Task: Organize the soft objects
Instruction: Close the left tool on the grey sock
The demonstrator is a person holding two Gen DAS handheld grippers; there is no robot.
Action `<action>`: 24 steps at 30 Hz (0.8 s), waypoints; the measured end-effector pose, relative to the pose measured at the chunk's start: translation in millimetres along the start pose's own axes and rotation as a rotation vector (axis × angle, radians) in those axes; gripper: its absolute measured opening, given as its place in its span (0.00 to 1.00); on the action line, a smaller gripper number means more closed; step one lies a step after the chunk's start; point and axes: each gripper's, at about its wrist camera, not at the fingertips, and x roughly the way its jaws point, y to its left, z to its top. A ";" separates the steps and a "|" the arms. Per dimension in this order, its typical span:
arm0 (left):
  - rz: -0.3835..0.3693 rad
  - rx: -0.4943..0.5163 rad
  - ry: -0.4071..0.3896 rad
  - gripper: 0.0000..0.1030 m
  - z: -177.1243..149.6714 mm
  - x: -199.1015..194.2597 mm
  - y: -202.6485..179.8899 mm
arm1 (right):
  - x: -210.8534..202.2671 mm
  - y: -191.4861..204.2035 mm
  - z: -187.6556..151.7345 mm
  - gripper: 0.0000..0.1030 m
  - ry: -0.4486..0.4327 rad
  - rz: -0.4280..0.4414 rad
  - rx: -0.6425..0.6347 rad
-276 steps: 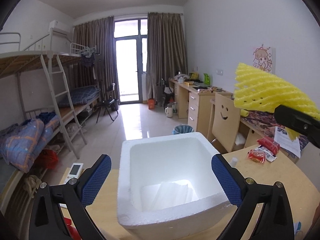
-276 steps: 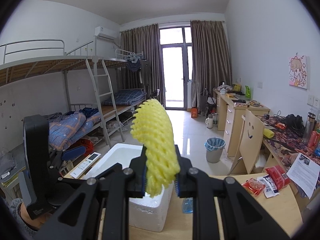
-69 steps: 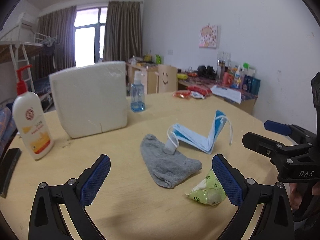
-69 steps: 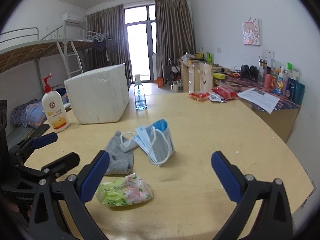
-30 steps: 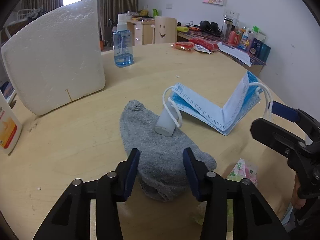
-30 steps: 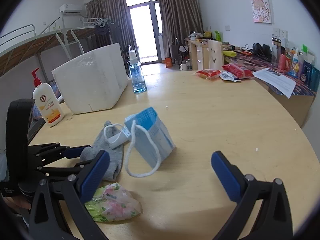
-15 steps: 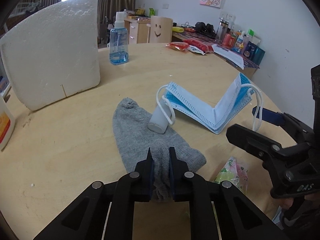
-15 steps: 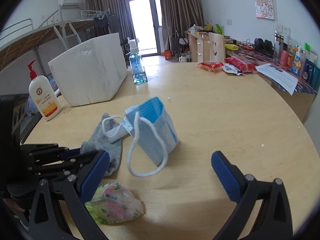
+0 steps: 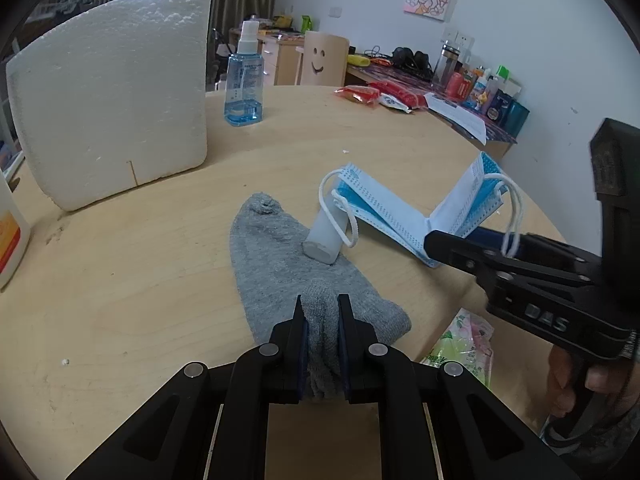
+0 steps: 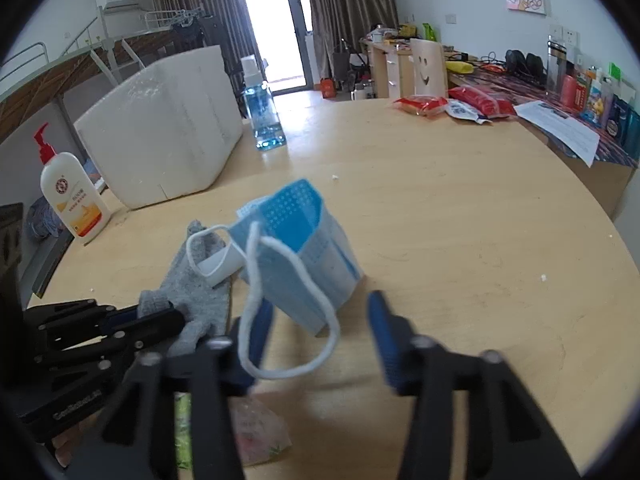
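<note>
Grey sock (image 9: 280, 276) lies at the middle of the table (image 9: 120, 280), its near fold pinched in the left gripper (image 9: 322, 316). The right gripper (image 10: 320, 320), low in its frame, has just been closing around the mask (image 10: 304, 256), its pads not yet touching. Best lift the sock slowly so the small white tube (image 9: 326, 236) rolls off, then carry both to the foam box (image 9: 116, 92).
</note>
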 end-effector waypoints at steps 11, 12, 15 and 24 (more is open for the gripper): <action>0.006 -0.017 -0.047 0.13 -2.3 -14.8 8.8 | -3.0 -9.8 1.6 0.09 -0.014 0.025 0.066; 0.008 -0.017 -0.052 0.13 -2.6 -16.9 9.7 | -6.2 -9.6 2.1 0.09 -0.022 0.027 0.063; 0.021 -0.025 -0.068 0.13 -5.7 -25.5 12.3 | -17.2 -10.9 2.2 0.09 -0.051 0.031 0.069; 0.073 -0.051 -0.118 0.13 -13.7 -53.4 26.0 | -49.8 -20.4 -8.1 0.09 -0.100 -0.016 0.081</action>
